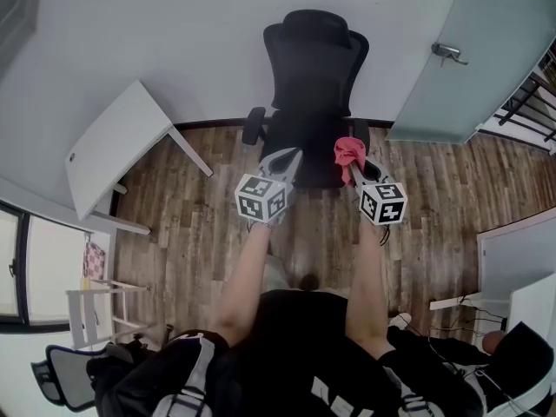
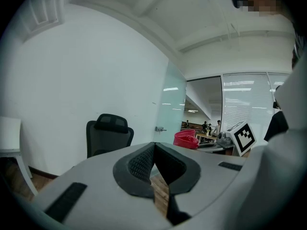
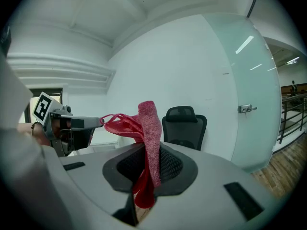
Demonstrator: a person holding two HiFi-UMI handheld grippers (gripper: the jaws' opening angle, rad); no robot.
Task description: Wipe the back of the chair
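A black mesh office chair with a headrest stands against the white wall, its seat facing me. It also shows small in the left gripper view and the right gripper view. My right gripper is shut on a red cloth, which bunches above the jaws. The cloth hangs over the seat's front right corner. My left gripper is shut with nothing in it, held before the seat's front left. The red cloth is also visible from the left gripper view.
A white table stands to the left of the chair. A frosted glass door with a handle is to the right. Another white desk and dark wires lie at the right. The floor is wood plank.
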